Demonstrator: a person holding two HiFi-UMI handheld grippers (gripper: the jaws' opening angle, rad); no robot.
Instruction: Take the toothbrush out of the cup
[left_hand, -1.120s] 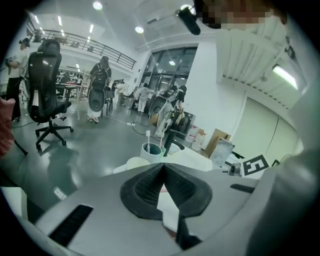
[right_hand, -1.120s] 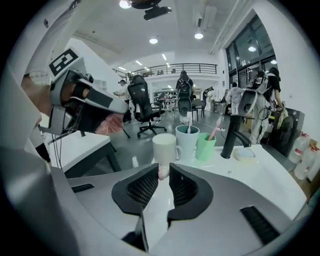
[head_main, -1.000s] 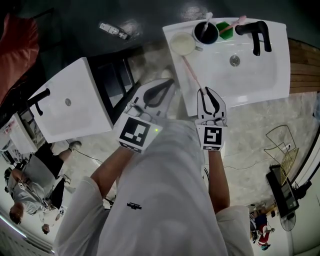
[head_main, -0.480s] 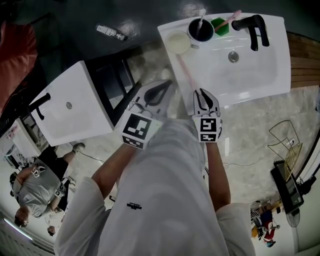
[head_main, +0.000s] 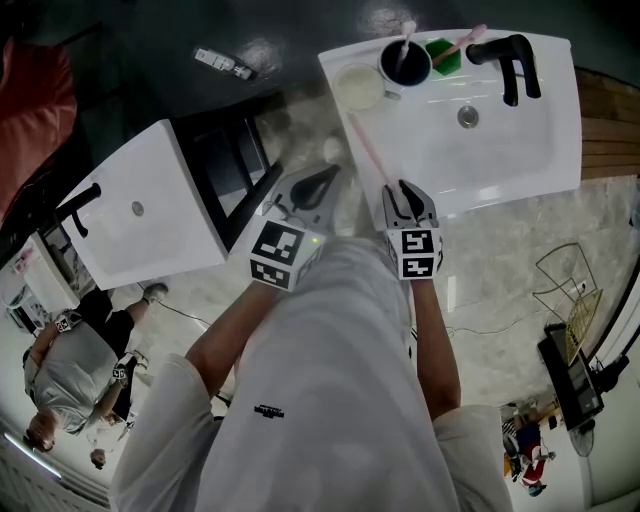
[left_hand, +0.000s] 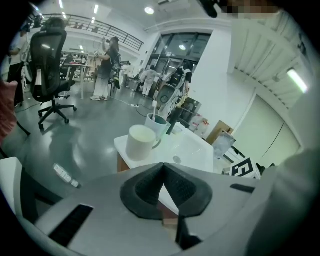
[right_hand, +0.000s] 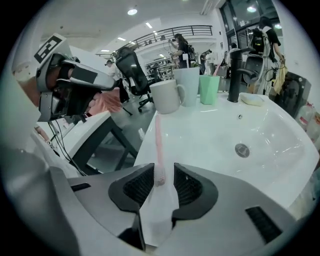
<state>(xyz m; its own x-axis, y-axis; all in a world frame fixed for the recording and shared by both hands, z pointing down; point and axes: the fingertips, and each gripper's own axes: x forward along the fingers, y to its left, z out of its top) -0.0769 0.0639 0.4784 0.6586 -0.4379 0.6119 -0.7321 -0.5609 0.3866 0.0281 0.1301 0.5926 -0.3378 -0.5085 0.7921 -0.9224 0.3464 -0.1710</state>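
A pink toothbrush (head_main: 370, 150) lies along the left rim of the white sink (head_main: 520, 150), its far end pointing at the white cup (head_main: 360, 87). Its near end sits between the jaws of my right gripper (head_main: 407, 192), which are opening. In the right gripper view the toothbrush (right_hand: 158, 145) shows a gap to the right pad, with my right gripper (right_hand: 163, 172) not pressing on it. My left gripper (head_main: 318, 180) hovers left of the sink, shut and empty; in its own view the left gripper (left_hand: 163, 167) has its tips together.
Behind the white cup stand a dark cup (head_main: 405, 62) with a brush in it and a green cup (head_main: 443, 52) with another, beside the black faucet (head_main: 510, 60). A second sink (head_main: 140, 205) is at left. A power strip (head_main: 225, 62) lies on the floor.
The right gripper's jaws have parted around the toothbrush's near end, and the toothbrush now rests on the sink rim. The left gripper has hardly moved.
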